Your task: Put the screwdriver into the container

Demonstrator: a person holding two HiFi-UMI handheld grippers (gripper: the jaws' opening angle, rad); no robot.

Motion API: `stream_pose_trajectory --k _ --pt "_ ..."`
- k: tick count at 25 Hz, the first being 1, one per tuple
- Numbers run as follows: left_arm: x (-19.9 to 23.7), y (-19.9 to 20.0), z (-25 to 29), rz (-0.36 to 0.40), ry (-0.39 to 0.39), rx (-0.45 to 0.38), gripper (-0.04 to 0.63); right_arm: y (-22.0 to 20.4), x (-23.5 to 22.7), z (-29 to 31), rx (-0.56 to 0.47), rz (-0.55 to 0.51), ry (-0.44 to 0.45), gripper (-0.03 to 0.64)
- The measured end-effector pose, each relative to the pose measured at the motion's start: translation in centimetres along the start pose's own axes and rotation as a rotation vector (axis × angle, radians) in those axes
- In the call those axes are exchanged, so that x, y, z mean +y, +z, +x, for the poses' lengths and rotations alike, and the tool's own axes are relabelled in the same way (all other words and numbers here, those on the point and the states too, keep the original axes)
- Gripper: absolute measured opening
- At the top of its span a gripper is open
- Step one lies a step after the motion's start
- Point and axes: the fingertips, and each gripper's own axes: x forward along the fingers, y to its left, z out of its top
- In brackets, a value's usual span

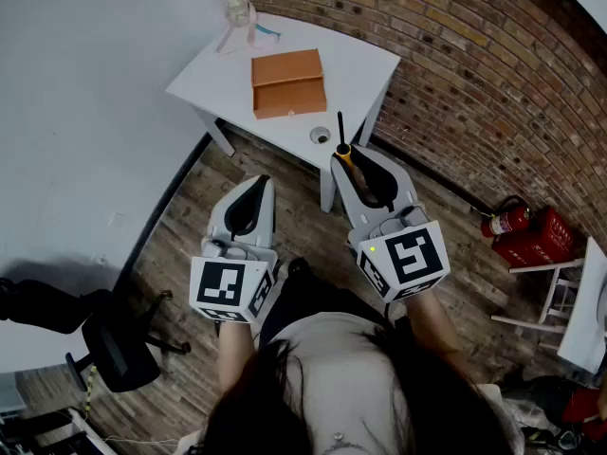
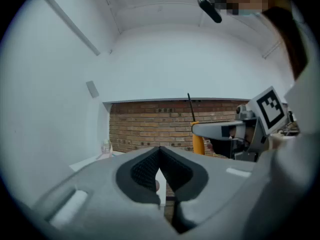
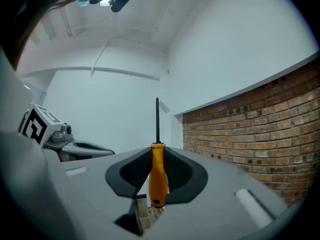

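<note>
The screwdriver (image 3: 158, 176) has an orange handle and a thin black shaft that points away from me. My right gripper (image 3: 158, 154) is shut on the handle. In the head view the right gripper (image 1: 342, 155) holds the screwdriver (image 1: 341, 133) just short of the white table's (image 1: 365, 64) near edge. An orange-brown box (image 1: 288, 83), the container, lies on the middle of that table. My left gripper (image 1: 261, 182) hangs lower and to the left, over the wooden floor. Its jaws are shut with nothing between them (image 2: 160, 151). The left gripper view also shows the screwdriver (image 2: 198, 144).
A small round thing (image 1: 320, 136) lies near the table's front edge and a clear thing (image 1: 239, 12) at its far corner. A brick wall (image 1: 474, 74) runs on the right, with red fire extinguishers (image 1: 507, 218) at its foot. A black office chair (image 1: 114, 349) stands lower left.
</note>
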Motion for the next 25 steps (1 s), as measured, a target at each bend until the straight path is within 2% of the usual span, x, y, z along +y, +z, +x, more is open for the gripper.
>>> stream_pose_trajectory --k 8,25 --pt "3.7 0.0 1.2 0.001 -0.016 0.002 0.0 -0.4 0.4 3.5 0.001 0.027 -0.028 0.08" --pt "11.8 -0.5 2.4 -0.008 -0.071 -0.004 0.0 -0.5 2.9 11.2 0.025 -0.01 -0.09 0.08"
